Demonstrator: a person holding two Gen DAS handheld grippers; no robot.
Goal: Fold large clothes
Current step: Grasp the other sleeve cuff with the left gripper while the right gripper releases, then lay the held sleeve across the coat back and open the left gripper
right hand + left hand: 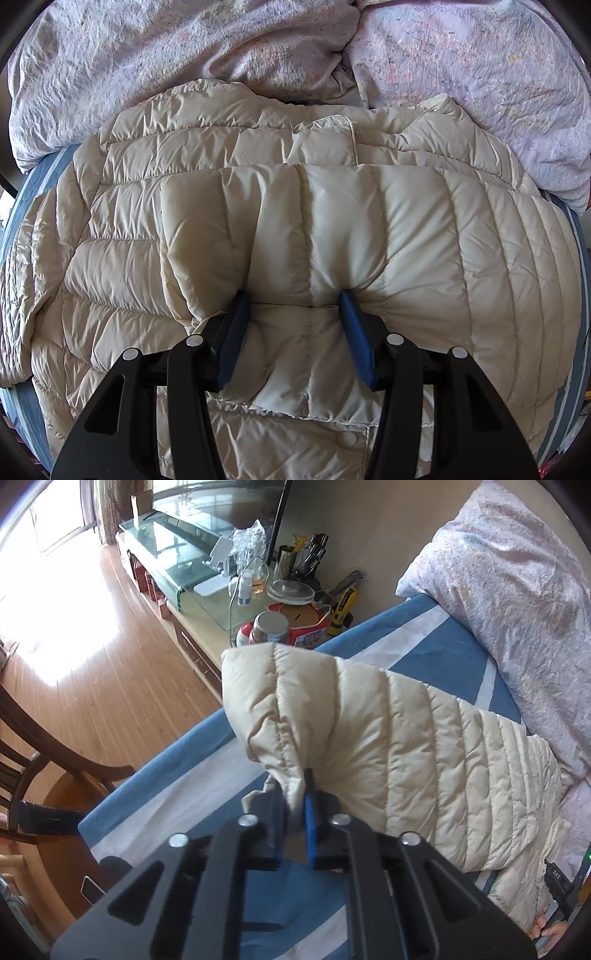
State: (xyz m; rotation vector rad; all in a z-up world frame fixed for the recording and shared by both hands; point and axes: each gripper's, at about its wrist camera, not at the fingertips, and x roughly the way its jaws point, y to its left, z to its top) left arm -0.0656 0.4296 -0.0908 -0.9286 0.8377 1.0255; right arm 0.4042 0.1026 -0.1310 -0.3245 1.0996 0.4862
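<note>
Left gripper [295, 808] clamped on cream quilted jacket [388, 746] sleeve edge, lifted above blue-and-white bed sheet [424, 642]. Right gripper [293, 302] jaws apart, straddling folded sleeve; jacket spread on bed beside lilac duvet [184, 48].

1. The cream quilted jacket [406, 738] runs out of the left wrist view at the lower right, so its far end is unseen.
2. The pinched fabric hides the tips of the left gripper [295, 794].
3. A hand [550, 928] at the lower right edge is cut off, showing only fingers.
4. Labels on the jars and bottles [273, 624] on the side cabinet are too small to read.
5. In the right wrist view, the jacket [332, 221] covers most of the blue sheet [37, 177].
</note>
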